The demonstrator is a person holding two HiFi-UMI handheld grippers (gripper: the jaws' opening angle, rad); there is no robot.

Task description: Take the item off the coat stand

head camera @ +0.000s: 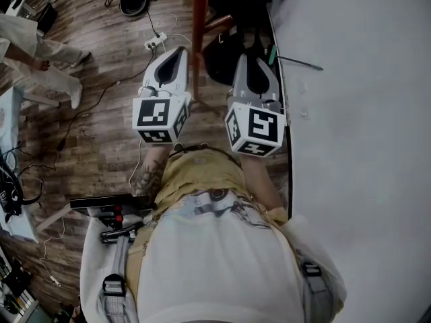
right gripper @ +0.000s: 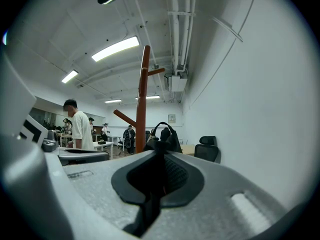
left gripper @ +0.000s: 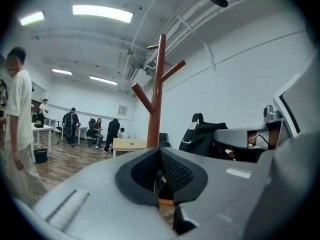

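A red-brown wooden coat stand (left gripper: 157, 89) rises just ahead of both grippers; its pole (head camera: 196, 39) runs between them in the head view. A black bag (head camera: 219, 56) with a strap loop hangs low beside the pole, to its right (left gripper: 202, 136), and close in front of the right jaws (right gripper: 164, 136). Which peg carries it is hidden. My left gripper (head camera: 176, 56) stands left of the pole, shut and empty (left gripper: 160, 156). On the pole's other side, my right gripper (head camera: 252, 62) points at the bag, also shut with nothing in it (right gripper: 161, 159).
A white wall (head camera: 357, 113) runs close along the right. Cables and a power strip (head camera: 155, 42) lie on the wooden floor by the stand's foot. A person in white (right gripper: 80, 129) stands to the left. An office chair (right gripper: 207, 149), desks and more people are farther back.
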